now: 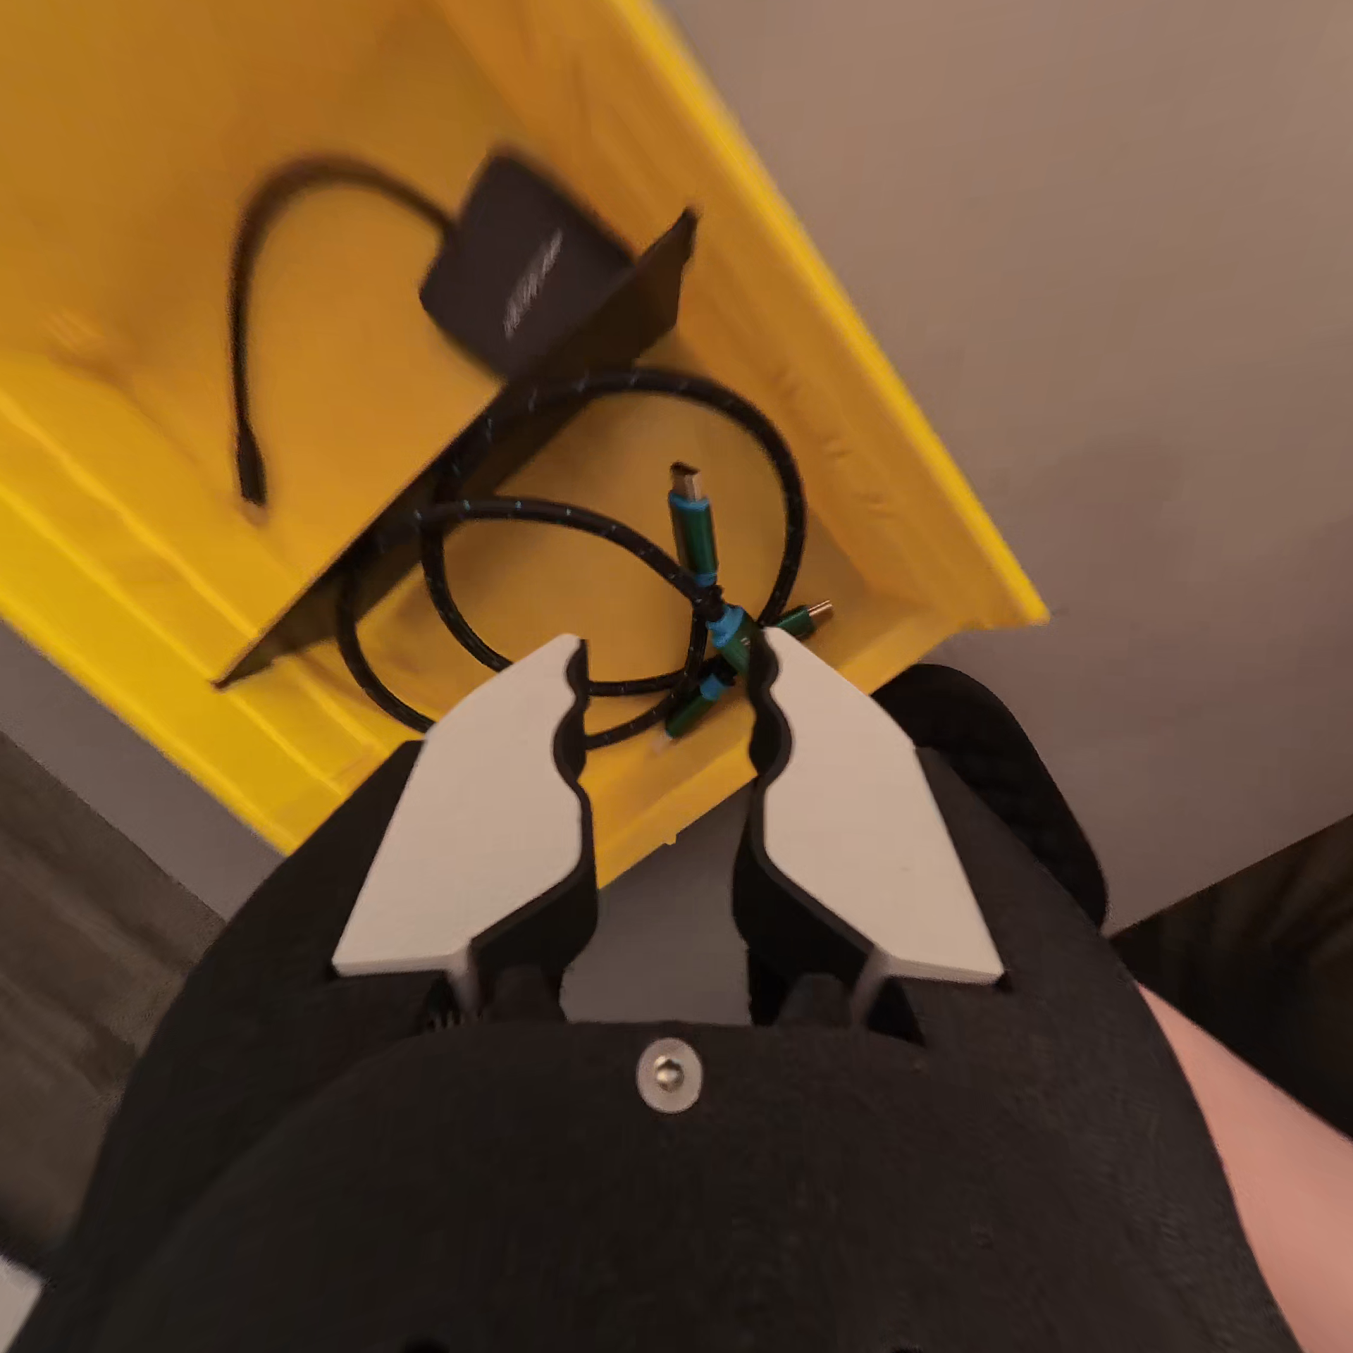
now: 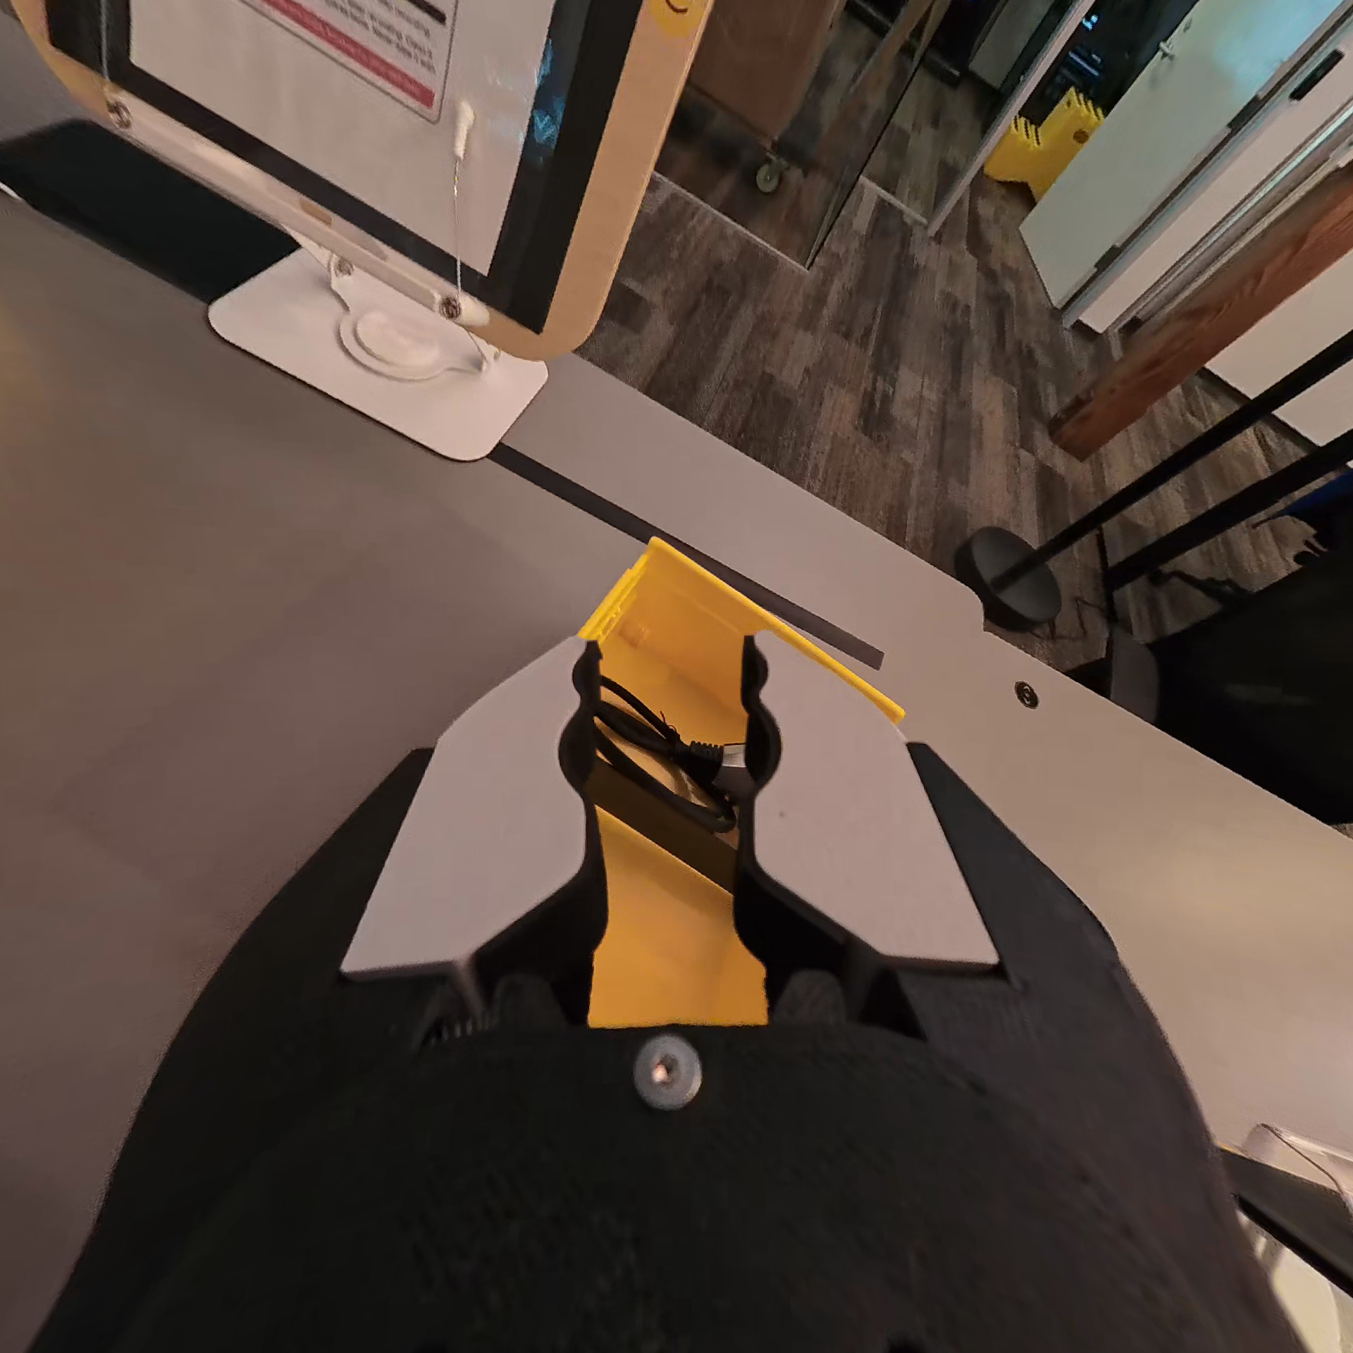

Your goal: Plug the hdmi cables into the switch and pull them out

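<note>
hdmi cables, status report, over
Left gripper open above the coiled hdmi cables, nothing held. Right gripper open, empty. Switch unplugged behind the black divider in the yellow bin.

My switch is a flat black box lying in the far compartment of the yellow bin, its thin black lead arching away across the floor, the plug end free. In the near compartment, past the black divider, my braided black HDMI cables lie coiled in loose loops. Their green-and-blue plugs are bunched together, all unplugged.
</note>
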Motion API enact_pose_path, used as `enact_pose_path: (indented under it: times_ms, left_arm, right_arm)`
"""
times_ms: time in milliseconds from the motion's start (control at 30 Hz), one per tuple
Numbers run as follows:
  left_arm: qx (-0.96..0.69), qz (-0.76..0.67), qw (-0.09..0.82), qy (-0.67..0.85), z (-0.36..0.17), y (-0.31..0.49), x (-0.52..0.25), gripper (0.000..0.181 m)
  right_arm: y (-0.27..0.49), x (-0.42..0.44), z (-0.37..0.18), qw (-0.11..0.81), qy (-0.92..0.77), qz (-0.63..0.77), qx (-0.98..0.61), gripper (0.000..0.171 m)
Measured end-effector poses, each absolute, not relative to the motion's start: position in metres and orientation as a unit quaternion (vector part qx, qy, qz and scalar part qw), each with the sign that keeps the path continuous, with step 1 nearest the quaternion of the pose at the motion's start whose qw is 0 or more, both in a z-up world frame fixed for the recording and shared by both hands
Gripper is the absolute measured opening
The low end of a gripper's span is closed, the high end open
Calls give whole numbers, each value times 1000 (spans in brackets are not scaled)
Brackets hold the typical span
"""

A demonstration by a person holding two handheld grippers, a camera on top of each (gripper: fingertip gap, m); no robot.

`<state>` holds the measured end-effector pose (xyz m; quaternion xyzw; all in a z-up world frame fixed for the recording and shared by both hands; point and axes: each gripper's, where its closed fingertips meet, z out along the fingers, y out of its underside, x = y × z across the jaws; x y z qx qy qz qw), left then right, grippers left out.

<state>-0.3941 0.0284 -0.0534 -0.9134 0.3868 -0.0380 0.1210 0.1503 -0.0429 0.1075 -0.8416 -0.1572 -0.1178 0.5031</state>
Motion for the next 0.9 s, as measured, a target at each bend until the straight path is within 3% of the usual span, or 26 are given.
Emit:
enact_pose_path:
  times_ms: [200, 400, 433, 500, 667, 900]
  left_arm:
    - [-948, -53, 23, 314, -96, 42, -394, 51]
    - [-944, -142, -21, 298, -110, 43, -379, 27]
    - [-943, -150, -20, 297, -107, 42, -379, 12]
    - [-937, -170, -16, 305, -101, 38, -378, 10]
    - [-922, -201, 33, 331, -69, 26, -381, 7]
    - [-887, -180, 202, 374, 6, 14, -374, 6]
  right_arm:
    - [-38, 151, 100, 488, -162, -126, -848, 39]
    - [-39, 158, 100, 487, -157, -132, -849, 37]
    - [-39, 159, 100, 487, -155, -134, -849, 37]
    - [-39, 162, 100, 486, -154, -139, -849, 36]
    - [-39, 167, 100, 485, -148, -145, -850, 36]
    - [-41, 170, 102, 486, -145, -153, -848, 36]
